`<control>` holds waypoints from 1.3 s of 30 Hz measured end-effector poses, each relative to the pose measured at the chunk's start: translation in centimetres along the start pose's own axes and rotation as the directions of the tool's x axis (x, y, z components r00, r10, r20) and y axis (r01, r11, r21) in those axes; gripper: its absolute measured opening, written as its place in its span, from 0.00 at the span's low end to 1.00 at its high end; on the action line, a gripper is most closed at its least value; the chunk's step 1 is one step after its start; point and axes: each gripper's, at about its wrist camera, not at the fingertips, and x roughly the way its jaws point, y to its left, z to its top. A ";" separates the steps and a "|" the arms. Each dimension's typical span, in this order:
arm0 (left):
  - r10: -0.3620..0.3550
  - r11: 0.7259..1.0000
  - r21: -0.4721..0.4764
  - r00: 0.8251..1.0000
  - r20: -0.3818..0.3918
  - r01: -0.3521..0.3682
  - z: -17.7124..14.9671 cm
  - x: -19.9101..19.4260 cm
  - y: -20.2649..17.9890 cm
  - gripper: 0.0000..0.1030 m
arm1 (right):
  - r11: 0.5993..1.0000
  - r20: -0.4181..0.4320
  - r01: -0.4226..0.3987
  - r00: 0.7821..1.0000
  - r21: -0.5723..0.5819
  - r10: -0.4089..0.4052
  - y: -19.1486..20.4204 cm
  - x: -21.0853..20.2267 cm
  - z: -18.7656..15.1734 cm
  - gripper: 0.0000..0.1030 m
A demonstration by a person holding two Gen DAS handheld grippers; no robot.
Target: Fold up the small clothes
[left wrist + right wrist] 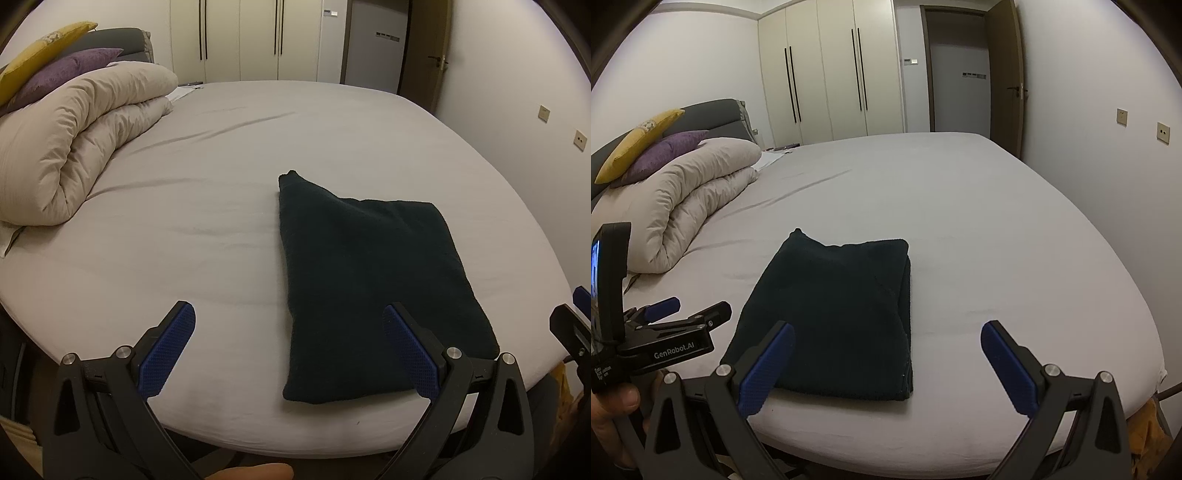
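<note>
Pillows [646, 147] sat farthest to the left of my claws, a yellow one and a purple one stacked against the grey headboard [713, 114], with a rolled beige quilt [81, 140] lying just below them on the grey bed sheet [207, 177]. All of that was well apart from both claws, far ahead and to the left.

My left claw [289, 350] hung released over the near edge of the bed, its blue pads [168, 350] spread wide and holding nothing. In the left wrist view, the folded dark garment [369, 277] lay flat on the sheet ahead of that claw and toward its right finger, whose pad overlapped the garment's near right corner in the picture; I could not tell whether it touched the cloth.

My right claw [887, 365] was likewise released, fingers wide apart and empty. In the right wrist view the garment [838, 314] lay ahead of this claw and toward its left finger, the right finger standing over bare sheet. The left claw [687, 314] showed at the left of that view, beside the garment's left edge.

Beyond the bed, straight ahead of both claws, stood a cream wardrobe [827, 74], and to the right of it a door [1004, 74] stood ajar. Two wall sockets [1162, 133] sat on the wall at the far right.
</note>
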 end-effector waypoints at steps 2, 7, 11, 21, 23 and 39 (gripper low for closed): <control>0.000 1.000 0.000 1.000 0.000 0.000 0.0 0.0 0.0 1.00 | 1.000 -0.004 0.000 1.000 0.000 0.000 -0.1 0.1 0.0 1.00; 0.001 1.000 -0.002 1.000 -0.001 -0.001 -0.1 0.1 0.1 1.00 | 1.000 -0.005 0.001 1.000 0.000 -0.001 -0.1 0.1 0.0 1.00; 0.006 1.000 -0.005 1.000 -0.001 -0.006 -0.3 0.2 0.1 1.00 | 1.000 -0.007 0.002 1.000 0.001 -0.002 0.0 0.1 -0.2 1.00; 0.010 1.000 -0.007 1.000 -0.006 -0.010 -0.5 0.4 0.3 1.00 | 1.000 -0.009 0.002 1.000 0.004 -0.002 -0.1 0.2 -0.4 1.00; 0.010 1.000 -0.008 1.000 -0.007 -0.010 -0.6 0.4 0.4 1.00 | 1.000 -0.008 0.001 1.000 0.004 -0.001 -0.1 0.2 -0.4 1.00; 0.007 1.000 -0.006 1.000 -0.016 -0.007 -0.7 0.6 0.6 1.00 | 1.000 -0.015 0.000 1.000 0.005 0.000 -0.2 0.3 -0.5 1.00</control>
